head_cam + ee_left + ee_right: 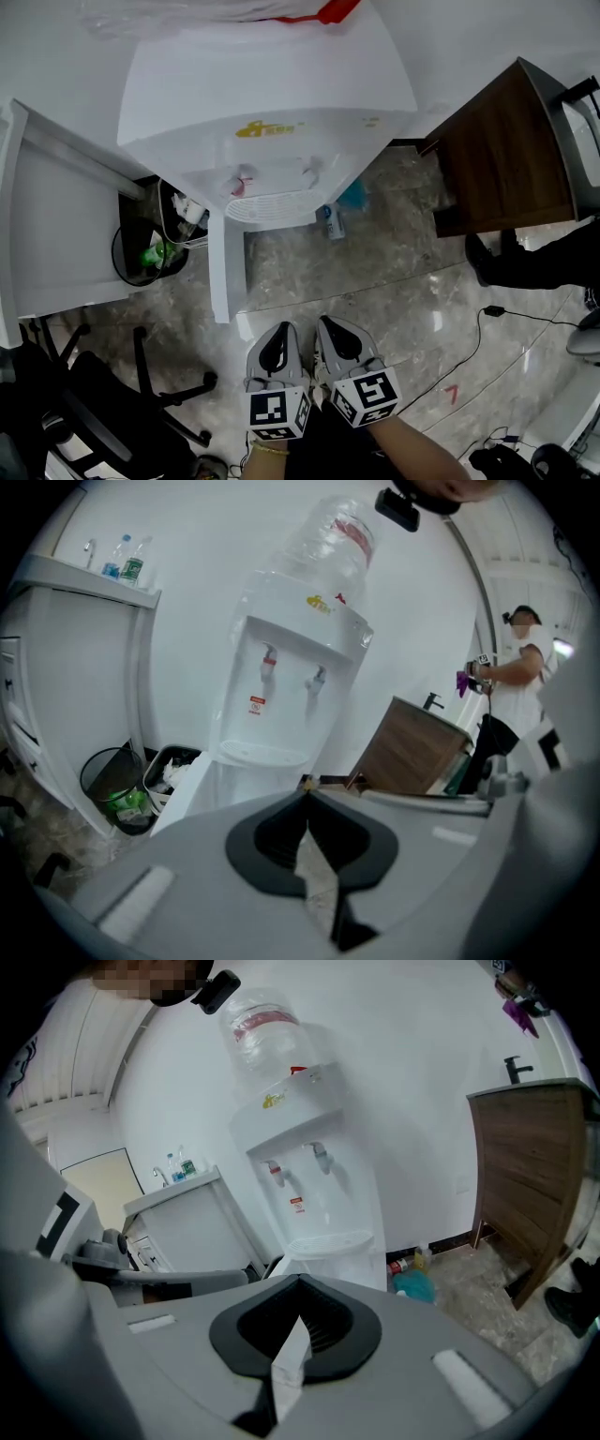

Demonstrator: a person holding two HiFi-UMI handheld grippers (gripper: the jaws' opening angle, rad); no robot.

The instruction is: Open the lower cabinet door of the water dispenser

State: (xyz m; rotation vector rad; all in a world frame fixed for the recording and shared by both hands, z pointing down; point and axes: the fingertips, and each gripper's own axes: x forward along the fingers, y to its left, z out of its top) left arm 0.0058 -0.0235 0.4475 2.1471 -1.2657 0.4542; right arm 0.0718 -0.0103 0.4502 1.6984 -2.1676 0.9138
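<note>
The white water dispenser (272,103) stands against the wall with a bottle on top and two taps (246,180). Its lower cabinet door (228,272) stands swung out towards me, seen edge-on. Both grippers are held low and side by side, well back from the door. My left gripper (278,330) and right gripper (330,326) have their jaws together with nothing between them. The left gripper view shows the dispenser (281,696) and the open door (183,794) beyond the shut left gripper (305,797). In the right gripper view, the dispenser (309,1176) stands beyond the shut right gripper (300,1281).
Two waste bins (150,248) sit between the dispenser and a white counter (56,225) on the left. A brown wooden cabinet (502,150) stands at the right, with another person's shoe (487,258) beside it. A black office chair (103,403) is at lower left. Cables (487,314) lie on the floor.
</note>
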